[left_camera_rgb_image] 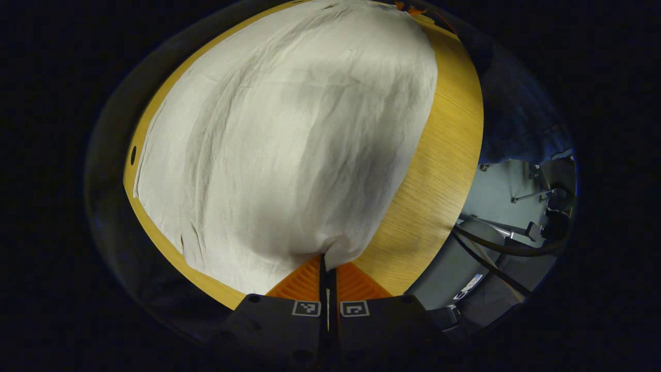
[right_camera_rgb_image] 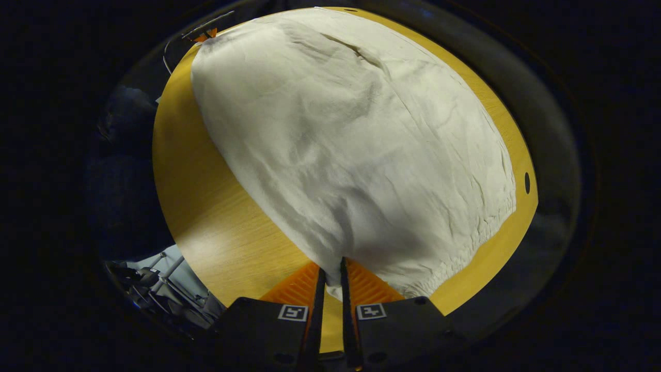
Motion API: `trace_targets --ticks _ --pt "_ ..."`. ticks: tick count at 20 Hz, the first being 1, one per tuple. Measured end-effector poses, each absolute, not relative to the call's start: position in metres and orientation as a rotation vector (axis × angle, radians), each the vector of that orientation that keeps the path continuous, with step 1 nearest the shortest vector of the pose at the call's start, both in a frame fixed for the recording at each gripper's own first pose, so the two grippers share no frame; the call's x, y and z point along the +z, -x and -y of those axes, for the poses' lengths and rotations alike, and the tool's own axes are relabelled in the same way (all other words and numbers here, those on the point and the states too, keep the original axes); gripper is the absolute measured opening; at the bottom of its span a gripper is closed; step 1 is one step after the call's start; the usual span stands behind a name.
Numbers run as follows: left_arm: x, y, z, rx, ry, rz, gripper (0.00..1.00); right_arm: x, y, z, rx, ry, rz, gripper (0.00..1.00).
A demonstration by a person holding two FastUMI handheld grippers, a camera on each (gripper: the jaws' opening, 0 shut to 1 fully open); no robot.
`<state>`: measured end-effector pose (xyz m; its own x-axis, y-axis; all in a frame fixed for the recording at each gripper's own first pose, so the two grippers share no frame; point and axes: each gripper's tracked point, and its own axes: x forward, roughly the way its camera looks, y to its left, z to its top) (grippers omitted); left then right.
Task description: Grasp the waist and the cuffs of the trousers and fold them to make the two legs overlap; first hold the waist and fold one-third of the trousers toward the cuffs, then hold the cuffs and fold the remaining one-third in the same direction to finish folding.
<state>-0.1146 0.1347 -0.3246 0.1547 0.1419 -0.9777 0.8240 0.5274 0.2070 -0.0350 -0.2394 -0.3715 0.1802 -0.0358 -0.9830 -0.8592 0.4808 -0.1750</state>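
Observation:
White trousers (left_camera_rgb_image: 289,129) lie spread flat on a wooden table (left_camera_rgb_image: 449,155), one leg over the other. My left gripper (left_camera_rgb_image: 327,261) is shut on the near corner of one end of the cloth. In the right gripper view the trousers (right_camera_rgb_image: 351,144) stretch away from me, and the gathered elastic waist (right_camera_rgb_image: 465,253) runs along the near right edge. My right gripper (right_camera_rgb_image: 330,266) is shut on the waist corner, with cloth pinched between its fingers. A sliver of the other gripper (right_camera_rgb_image: 205,35) shows at the far end of the trousers.
The table (right_camera_rgb_image: 206,206) has a bare strip along the trousers' long side and a small round hole (right_camera_rgb_image: 527,183) near its edge. A person in dark clothing (left_camera_rgb_image: 516,113) stands at that side. Below the table edge are a grey floor, cables and metal legs (left_camera_rgb_image: 516,217).

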Motion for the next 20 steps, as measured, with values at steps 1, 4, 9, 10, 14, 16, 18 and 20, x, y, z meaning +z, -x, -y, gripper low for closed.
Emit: trace_targets --ticks 1,4,9,10,14,16,18,20 --pt "-0.325 0.114 -0.135 -0.605 -0.920 -1.355 0.00 -0.370 0.035 0.240 0.702 0.909 -1.270 0.20" --pt "-0.325 0.114 -0.134 -0.612 -0.919 -1.353 0.00 -0.370 0.034 0.240 0.683 0.906 -1.283 0.10" --pt "-0.325 0.114 -0.133 -0.590 -0.882 -1.350 0.00 -0.369 0.033 0.241 0.634 0.919 -1.276 0.05" --pt "-0.324 0.113 -0.132 -0.577 -0.868 -1.340 0.00 -0.369 0.032 0.241 0.610 0.901 -1.271 0.05" --pt "-0.317 0.110 -0.127 -0.426 -0.706 -1.253 0.00 -0.363 0.027 0.237 0.458 0.694 -1.236 0.05" --pt "-0.307 0.097 -0.124 -0.328 -0.632 -1.180 0.00 -0.356 0.023 0.232 0.380 0.600 -1.197 0.05" --pt "-0.292 0.076 -0.118 -0.247 -0.579 -1.094 0.00 -0.347 0.014 0.227 0.312 0.540 -1.139 0.05" --pt "-0.275 0.049 -0.111 -0.158 -0.509 -1.002 0.00 -0.331 0.001 0.221 0.243 0.485 -1.063 0.05"
